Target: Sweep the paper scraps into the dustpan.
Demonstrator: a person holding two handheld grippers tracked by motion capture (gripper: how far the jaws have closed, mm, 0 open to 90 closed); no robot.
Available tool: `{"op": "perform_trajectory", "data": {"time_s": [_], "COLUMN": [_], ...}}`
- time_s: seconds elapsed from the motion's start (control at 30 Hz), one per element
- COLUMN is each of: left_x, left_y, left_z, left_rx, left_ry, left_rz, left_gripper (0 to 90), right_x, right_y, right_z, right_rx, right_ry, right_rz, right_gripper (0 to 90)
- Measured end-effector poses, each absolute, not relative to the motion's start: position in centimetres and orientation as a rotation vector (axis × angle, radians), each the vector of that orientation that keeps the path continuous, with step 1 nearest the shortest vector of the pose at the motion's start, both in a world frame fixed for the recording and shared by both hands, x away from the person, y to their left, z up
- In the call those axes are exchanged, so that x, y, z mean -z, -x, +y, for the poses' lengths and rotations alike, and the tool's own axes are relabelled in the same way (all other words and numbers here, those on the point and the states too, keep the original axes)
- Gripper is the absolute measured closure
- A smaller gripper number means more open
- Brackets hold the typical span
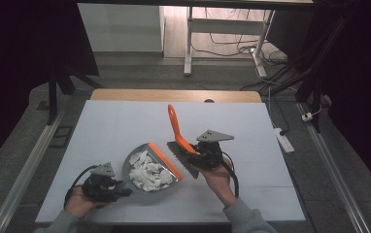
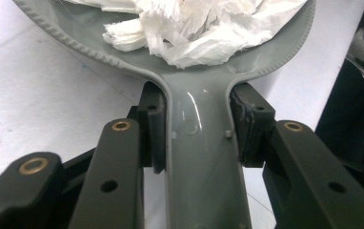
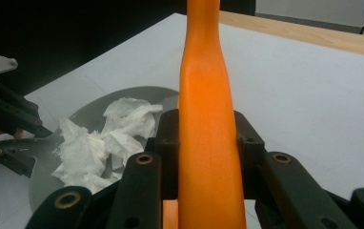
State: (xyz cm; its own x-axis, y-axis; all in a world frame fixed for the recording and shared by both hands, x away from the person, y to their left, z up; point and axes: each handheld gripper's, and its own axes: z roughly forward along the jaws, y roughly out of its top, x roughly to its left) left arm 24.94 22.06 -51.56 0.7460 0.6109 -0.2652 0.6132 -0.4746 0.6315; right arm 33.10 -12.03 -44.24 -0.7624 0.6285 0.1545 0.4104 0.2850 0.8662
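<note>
A grey dustpan (image 1: 144,155) with an orange front lip lies on the white table, heaped with crumpled white paper scraps (image 1: 148,174). My left gripper (image 1: 124,190) is shut on the dustpan's grey handle (image 2: 201,157); both pads press its sides, and the paper scraps (image 2: 194,28) lie just beyond. My right gripper (image 1: 192,151) is shut on the orange handle of a hand brush (image 1: 176,128), whose dark bristles (image 1: 181,158) sit right beside the pan's lip. In the right gripper view the orange handle (image 3: 207,95) rises between the jaws, with the dustpan (image 3: 137,93) and paper (image 3: 101,143) at left.
The white table top (image 1: 115,126) has a wooden strip (image 1: 174,94) along its far edge. Beyond it stand a white desk frame (image 1: 189,43) and loose cables on the floor. A power strip (image 1: 283,140) lies off the table's right side.
</note>
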Motion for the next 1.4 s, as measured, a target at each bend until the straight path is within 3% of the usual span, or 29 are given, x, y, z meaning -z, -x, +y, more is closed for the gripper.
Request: {"op": "perform_trajectory", "data": {"time_s": [0.9, 1.4], "left_x": [49.9, 49.3], "left_y": [-25.5, -25.7], "left_z": [22.4, 25.0], "left_rx": [-0.1, -0.195], "left_ry": [-1.981, -1.85], "left_rz": [1.188, 1.335], "left_gripper": [61.2, 61.2], "right_x": [43.2, 43.5], "right_y": [-32.6, -33.2], "right_z": [-20.1, -23.0], "right_rx": [-1.484, -1.482], "right_ry": [-0.907, -0.939], "right_rz": [2.308, 2.311], "right_gripper": [70.1, 70.1]}}
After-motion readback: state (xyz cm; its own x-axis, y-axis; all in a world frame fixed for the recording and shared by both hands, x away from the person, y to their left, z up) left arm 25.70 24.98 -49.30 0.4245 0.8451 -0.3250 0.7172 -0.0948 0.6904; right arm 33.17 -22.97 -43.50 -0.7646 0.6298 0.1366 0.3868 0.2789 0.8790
